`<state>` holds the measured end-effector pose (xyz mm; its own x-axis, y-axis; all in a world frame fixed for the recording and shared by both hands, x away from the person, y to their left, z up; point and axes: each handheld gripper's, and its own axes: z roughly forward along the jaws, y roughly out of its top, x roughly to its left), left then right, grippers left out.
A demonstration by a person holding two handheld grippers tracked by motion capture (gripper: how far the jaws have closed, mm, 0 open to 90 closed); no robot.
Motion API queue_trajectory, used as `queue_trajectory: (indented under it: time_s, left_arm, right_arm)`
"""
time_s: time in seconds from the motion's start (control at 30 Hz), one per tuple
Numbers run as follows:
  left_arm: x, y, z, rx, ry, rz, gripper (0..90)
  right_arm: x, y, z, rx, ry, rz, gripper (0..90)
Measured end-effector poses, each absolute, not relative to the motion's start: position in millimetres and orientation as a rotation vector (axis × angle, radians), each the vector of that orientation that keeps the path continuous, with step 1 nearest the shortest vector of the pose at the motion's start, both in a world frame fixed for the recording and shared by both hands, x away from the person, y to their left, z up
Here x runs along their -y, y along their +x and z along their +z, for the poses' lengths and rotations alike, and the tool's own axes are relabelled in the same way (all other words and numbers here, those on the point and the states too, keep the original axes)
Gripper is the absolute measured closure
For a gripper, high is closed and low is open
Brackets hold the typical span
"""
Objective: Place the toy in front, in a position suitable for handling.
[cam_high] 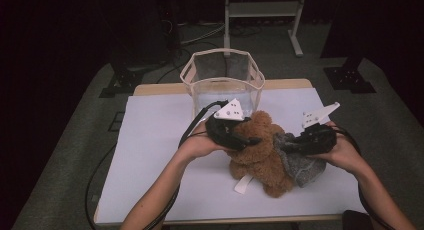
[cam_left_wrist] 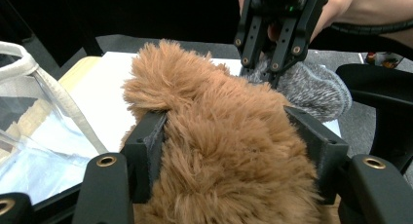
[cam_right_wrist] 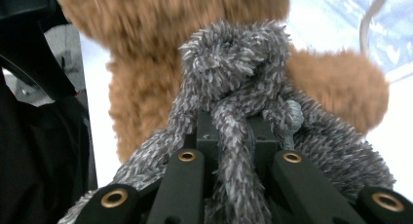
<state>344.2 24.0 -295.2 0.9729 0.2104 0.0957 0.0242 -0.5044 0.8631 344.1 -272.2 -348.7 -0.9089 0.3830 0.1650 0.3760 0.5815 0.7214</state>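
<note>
We grip both plush toys

Left gripper [cam_high: 250, 140] clamps the brown bear [cam_left_wrist: 224, 151]; right gripper [cam_right_wrist: 229, 151] pinches the grey toy [cam_right_wrist: 234, 78]; next, the basket [cam_high: 222, 80].

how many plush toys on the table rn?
2. Brown teddy bear at table centre, held in the left gripper. Grey plush against the bear's right side, held in the right gripper. The basket looks empty.

A wooden-edged table [cam_high: 150, 88] covered by a pale white sheet stands on a grey carpeted floor [cam_high: 70, 140] in a room whose surroundings fall into darkness. Beyond its far edge rise the legs of a white metal frame [cam_high: 262, 10], with black stand bases [cam_high: 349, 79] and loose cables [cam_high: 200, 32] lying on the carpet.
</note>
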Motion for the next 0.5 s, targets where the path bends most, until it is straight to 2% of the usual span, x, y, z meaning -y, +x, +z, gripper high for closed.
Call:
queue_trajectory:
  time_s: [0.13, 0.33, 0.4, 0.5]
  left_arm:
    - [-26.5, 343.4, -296.7, -0.163, 2.090, 0.218, 37.8]
    - [-25.7, 340.3, -292.6, -0.136, 2.090, 0.226, 37.9]
    - [-31.1, 338.8, -288.7, -0.139, 2.064, 0.244, 43.7]
    - [-36.3, 340.0, -287.4, -0.152, 2.046, 0.232, 47.6]
  right_arm:
    - [281.5, 341.4, -362.2, -2.784, 0.720, 1.259, 79.5]
    - [269.3, 335.7, -338.2, -2.698, 0.641, 1.321, 79.2]
    - [260.1, 335.8, -332.7, -2.683, 0.606, 1.339, 79.1]
    - [255.6, 338.0, -334.7, -2.684, 0.603, 1.391, 79.2]
